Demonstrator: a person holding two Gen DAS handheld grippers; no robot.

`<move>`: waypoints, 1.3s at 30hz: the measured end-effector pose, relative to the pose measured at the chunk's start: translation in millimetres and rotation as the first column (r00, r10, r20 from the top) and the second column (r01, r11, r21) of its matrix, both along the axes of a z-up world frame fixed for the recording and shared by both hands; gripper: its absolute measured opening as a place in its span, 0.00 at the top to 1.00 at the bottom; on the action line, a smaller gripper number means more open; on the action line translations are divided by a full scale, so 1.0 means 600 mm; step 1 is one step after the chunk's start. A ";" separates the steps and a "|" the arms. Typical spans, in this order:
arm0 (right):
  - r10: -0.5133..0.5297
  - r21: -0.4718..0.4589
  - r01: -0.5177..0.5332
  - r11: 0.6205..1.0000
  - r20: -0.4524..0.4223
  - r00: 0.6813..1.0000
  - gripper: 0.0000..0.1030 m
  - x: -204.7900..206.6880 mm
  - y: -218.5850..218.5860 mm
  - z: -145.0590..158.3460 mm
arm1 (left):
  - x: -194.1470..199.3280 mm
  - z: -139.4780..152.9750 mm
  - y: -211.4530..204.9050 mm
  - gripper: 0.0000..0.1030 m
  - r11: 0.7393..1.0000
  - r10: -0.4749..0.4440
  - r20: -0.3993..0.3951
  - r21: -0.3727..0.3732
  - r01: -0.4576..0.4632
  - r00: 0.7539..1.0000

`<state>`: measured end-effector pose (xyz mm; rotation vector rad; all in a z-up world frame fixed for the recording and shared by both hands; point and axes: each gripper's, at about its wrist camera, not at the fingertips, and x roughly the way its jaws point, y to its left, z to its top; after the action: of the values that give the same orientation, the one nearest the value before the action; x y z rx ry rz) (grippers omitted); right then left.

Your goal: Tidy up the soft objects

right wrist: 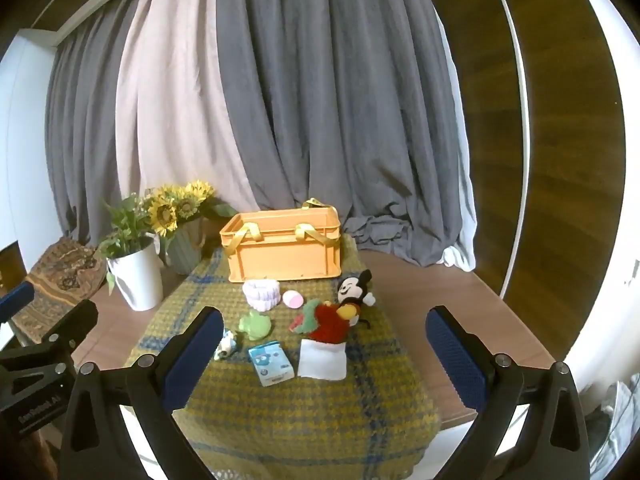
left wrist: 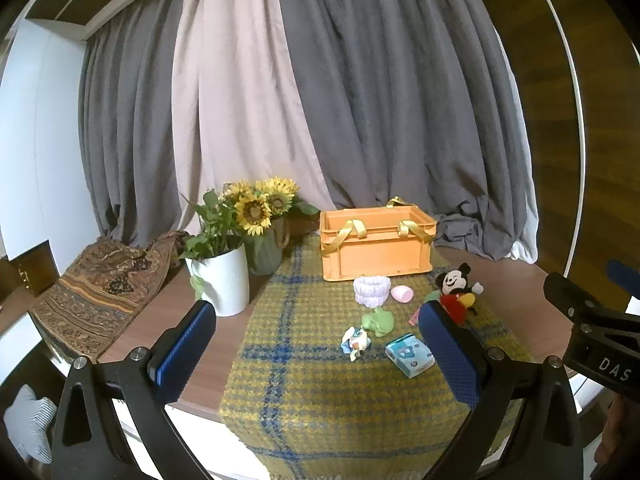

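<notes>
Both tongs gape wide, nothing between them: left tongs (left wrist: 316,354), right tongs (right wrist: 324,354).

Soft things lie scattered ahead of us on the plaid cloth (right wrist: 280,412) over the worktop (right wrist: 440,292), short of the orange crate (right wrist: 284,246) beyond.

- Mouse plush (right wrist: 352,300), ahead of the right tongs: we judge it light, squashy; pinch the red body, not a limb.
- Tissue pack (right wrist: 271,363), nearest: slick wrapper, may slip; take it across the narrow sides.
- Green frog toy (right wrist: 256,326) and lilac scrunchie (right wrist: 262,294): light, yielding; squeeze mid-body.
- White cloth (right wrist: 323,360): limp, will droop; gather an edge.
</notes>
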<state>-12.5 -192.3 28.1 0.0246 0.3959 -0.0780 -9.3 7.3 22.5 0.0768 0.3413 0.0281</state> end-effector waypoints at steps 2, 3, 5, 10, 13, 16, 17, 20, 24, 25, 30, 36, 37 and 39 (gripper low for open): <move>0.001 -0.001 -0.001 1.000 0.000 1.000 0.00 0.001 0.000 0.001 | 0.004 0.000 0.001 0.00 1.000 0.002 0.000 0.000 -0.002 1.000; -0.001 -0.001 0.001 1.000 0.000 1.000 0.00 0.001 0.000 0.002 | 0.006 0.000 0.001 0.00 1.000 0.002 -0.002 -0.001 -0.002 1.000; -0.003 -0.001 0.003 1.000 0.000 1.000 0.00 0.001 0.001 0.001 | -0.002 -0.008 0.000 0.00 1.000 0.002 0.005 0.001 -0.002 1.000; -0.005 -0.006 0.005 1.000 0.000 1.000 0.00 0.001 0.001 0.000 | 0.002 -0.010 0.001 0.00 1.000 0.002 -0.007 -0.002 -0.002 1.000; -0.004 -0.006 0.004 1.000 0.001 1.000 0.00 0.001 0.001 0.001 | 0.001 -0.012 0.001 0.00 1.000 0.003 -0.005 -0.001 -0.003 1.000; -0.006 -0.007 0.006 1.000 -0.001 1.000 0.00 0.003 0.000 0.003 | -0.001 -0.015 0.000 0.00 1.000 0.004 -0.004 -0.002 -0.004 1.000; -0.007 -0.008 0.007 1.000 -0.001 1.000 0.00 0.004 -0.001 0.003 | -0.003 -0.017 0.000 0.00 1.000 0.004 -0.003 -0.001 -0.004 1.000; -0.006 -0.007 0.006 1.000 -0.001 1.000 0.00 0.006 -0.004 0.003 | -0.003 -0.019 0.000 0.00 1.000 0.005 -0.002 -0.001 -0.005 1.000; -0.007 -0.009 0.007 1.000 0.002 1.000 0.00 0.003 -0.001 0.001 | -0.002 -0.018 0.001 0.00 1.000 0.003 -0.004 -0.002 -0.003 1.000; -0.007 -0.009 0.007 1.000 0.002 1.000 0.00 0.003 -0.001 0.001 | -0.001 -0.018 0.001 0.00 1.000 0.001 -0.007 -0.003 -0.002 1.000; -0.010 -0.008 0.010 1.000 0.002 1.000 0.00 0.004 -0.002 0.002 | 0.002 -0.024 0.000 0.00 1.000 -0.004 -0.015 -0.004 0.004 1.000; -0.009 -0.010 0.009 1.000 0.004 1.000 0.00 0.003 -0.002 -0.001 | 0.003 -0.025 -0.001 0.00 1.000 -0.004 -0.015 -0.004 0.004 1.000; -0.008 -0.011 0.008 1.000 0.005 1.000 0.00 0.002 0.000 -0.002 | 0.002 -0.025 -0.001 0.00 1.000 -0.004 -0.016 -0.004 0.004 1.000; -0.009 -0.011 0.009 1.000 0.005 1.000 0.00 0.002 0.000 -0.002 | 0.000 -0.026 -0.001 0.00 1.000 -0.004 -0.016 -0.006 0.004 1.000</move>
<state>-11.3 -192.5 27.2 0.0155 0.3908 -0.0887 -9.3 6.8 7.0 0.0714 0.3575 0.0224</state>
